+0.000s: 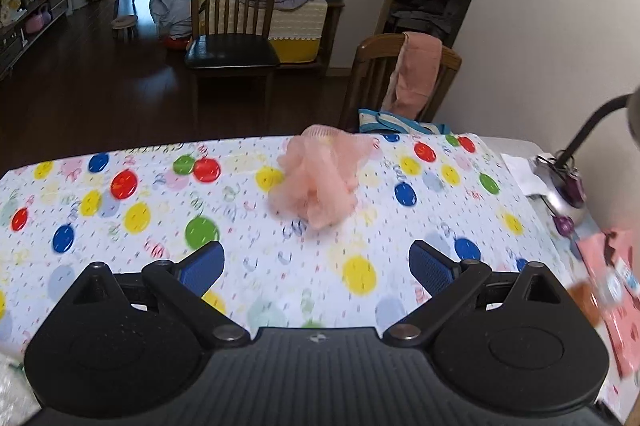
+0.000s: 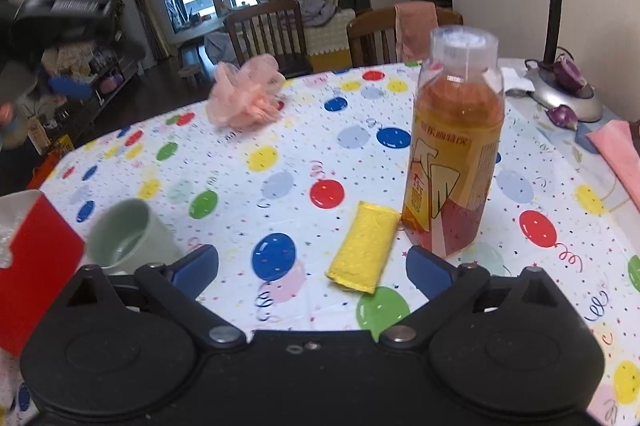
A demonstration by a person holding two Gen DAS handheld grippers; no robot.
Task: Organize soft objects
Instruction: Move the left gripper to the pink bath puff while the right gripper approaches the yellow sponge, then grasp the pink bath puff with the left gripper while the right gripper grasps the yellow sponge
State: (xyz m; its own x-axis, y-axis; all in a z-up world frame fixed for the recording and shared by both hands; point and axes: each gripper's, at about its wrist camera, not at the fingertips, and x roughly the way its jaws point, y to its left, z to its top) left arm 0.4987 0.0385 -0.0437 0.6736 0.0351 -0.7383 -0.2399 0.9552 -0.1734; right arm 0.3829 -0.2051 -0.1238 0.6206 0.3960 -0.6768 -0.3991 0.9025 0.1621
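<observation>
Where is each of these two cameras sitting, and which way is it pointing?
Left wrist: sits behind the open left tongs, looking across the balloon tablecloth at a pink mesh puff.
Right wrist: sits behind the open right tongs, facing a yellow sponge, tea bottle and green mug.
Shared: puff, tablecloth, lamp, chairs.

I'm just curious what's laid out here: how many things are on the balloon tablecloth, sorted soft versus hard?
Soft: 3 – pink mesh bath pouf, yellow sponge, pink cloth
Hard: 4 – tea bottle, green mug, red box, desk lamp
Total: 7
</observation>
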